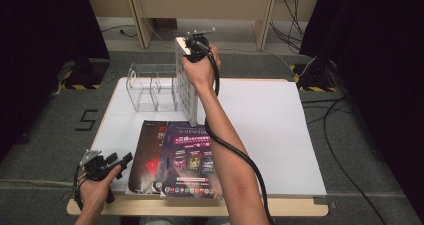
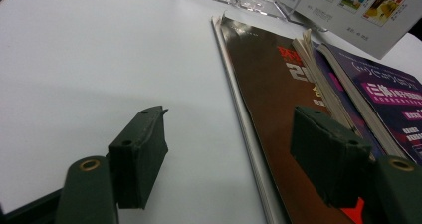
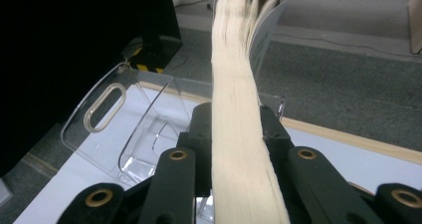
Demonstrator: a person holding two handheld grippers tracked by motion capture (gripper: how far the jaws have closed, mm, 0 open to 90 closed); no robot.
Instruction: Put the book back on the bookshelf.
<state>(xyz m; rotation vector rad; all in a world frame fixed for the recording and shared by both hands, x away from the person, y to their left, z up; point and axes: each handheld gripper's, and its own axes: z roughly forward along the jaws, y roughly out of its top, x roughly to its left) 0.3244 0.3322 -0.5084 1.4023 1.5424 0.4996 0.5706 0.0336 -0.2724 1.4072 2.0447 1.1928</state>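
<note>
The right claw [image 1: 192, 47] is up high over the far side of the table [image 1: 280, 135]. It is squeezed tight on a thick magazine [image 1: 186, 85], and it grips the top end. In the right gripper view the pale page edges of the magazine [image 3: 239, 134] sit pinched between the two black jaws. The magazine hangs down long and straight, like a standing book. Its low end is close to the table top, but I cannot tell if it touches.

Just to the left of the hanging magazine is a clear plastic rack [image 1: 150, 87]. It stands near the far left corner of the table. It has see-through walls that make slots, and one end wall has a handle hole [image 3: 103, 107]. The rack slots look open at the top. So the magazine is already standing the right way to go in. I think the next move is to slide it a little to the left and then lower it into a slot. The right hand is the near one for that job.

The left claw [image 1: 117, 161] rests at the near left corner of the table. Its jaws are wide apart and hold nothing. Right beside it lie two more magazines, a dark brown one [image 2: 268, 94] and a purple one [image 2: 393, 99]. The purple one lies partly on top of the brown one. Both lie flat at the near edge.
</note>
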